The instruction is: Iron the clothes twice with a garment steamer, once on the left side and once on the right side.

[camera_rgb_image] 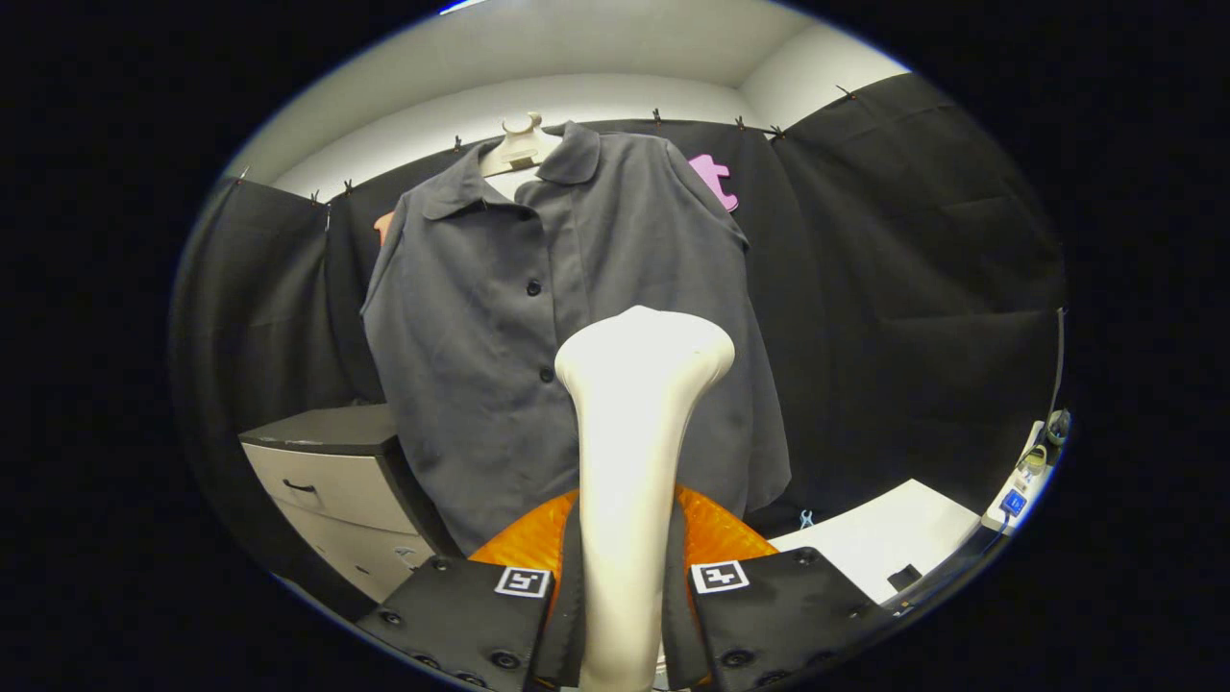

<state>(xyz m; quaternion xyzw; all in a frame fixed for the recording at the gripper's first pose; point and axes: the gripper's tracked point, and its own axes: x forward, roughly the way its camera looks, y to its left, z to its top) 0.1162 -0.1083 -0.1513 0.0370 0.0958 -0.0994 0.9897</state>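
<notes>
A dark grey button-up shirt hangs on a pale hanger in front of the black booth cloth, facing me. My gripper is shut on the cream garment steamer, both fingers pressing on its handle. The steamer stands upright between the fingers, and its wide head rises in front of the shirt's lower middle, a little right of the button line. I cannot tell whether the head touches the fabric.
A grey drawer cabinet stands below and left of the shirt. A white table lies to the lower right, with a small device with a blue button beyond it. An orange object sits just behind the fingers.
</notes>
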